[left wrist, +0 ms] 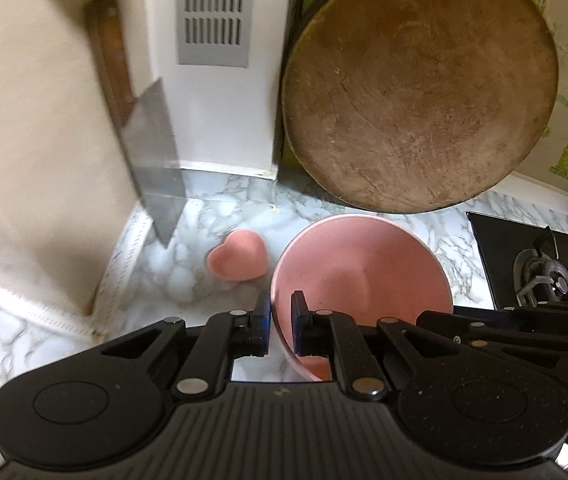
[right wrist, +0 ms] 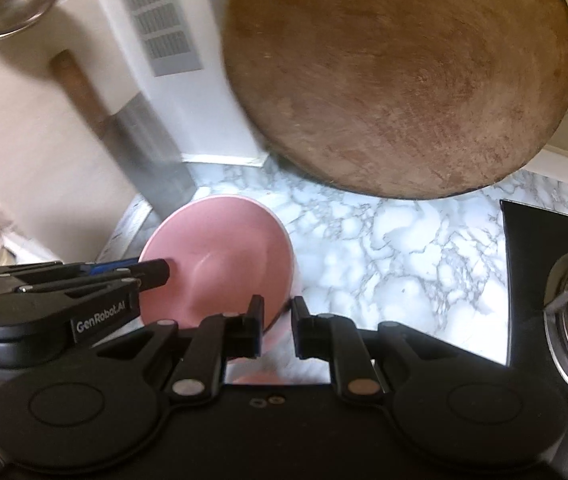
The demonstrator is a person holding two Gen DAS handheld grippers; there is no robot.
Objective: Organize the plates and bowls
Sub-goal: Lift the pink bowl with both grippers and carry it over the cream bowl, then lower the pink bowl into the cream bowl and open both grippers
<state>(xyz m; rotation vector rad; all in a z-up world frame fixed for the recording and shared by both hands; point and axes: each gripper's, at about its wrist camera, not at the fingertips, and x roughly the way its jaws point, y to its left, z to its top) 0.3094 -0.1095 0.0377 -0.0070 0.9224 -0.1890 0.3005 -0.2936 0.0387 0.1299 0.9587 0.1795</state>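
Pink bowl (left wrist: pixel 364 276) sits on the marble countertop (left wrist: pixel 188 264), near the corner, with both grippers on it from the near side. The left gripper (left wrist: pixel 281 320) reaches forward and slightly downward, its two fingers nearly together with the bowl's left rim between them, one pad inside and one outside. The right gripper (right wrist: pixel 278 322) comes in low at the bowl's right edge, its fingers set a little apart across the rim; whether they actually press it I cannot tell. In the right wrist view the left gripper (right wrist: pixel 156 270) lies flat across the bowl's left side.

Just left of the bowl a small pink heart-shaped dish (left wrist: pixel 238 260) rests on the counter, apart from it. Behind, a round wooden cutting board (left wrist: pixel 420 92) leans against the wall. A cleaver (left wrist: pixel 152 148) hangs on the left wall, blade down, and a metal ladle (right wrist: pixel 12 8) hangs above it. The black gas stove (left wrist: pixel 540 268) lies to the right.
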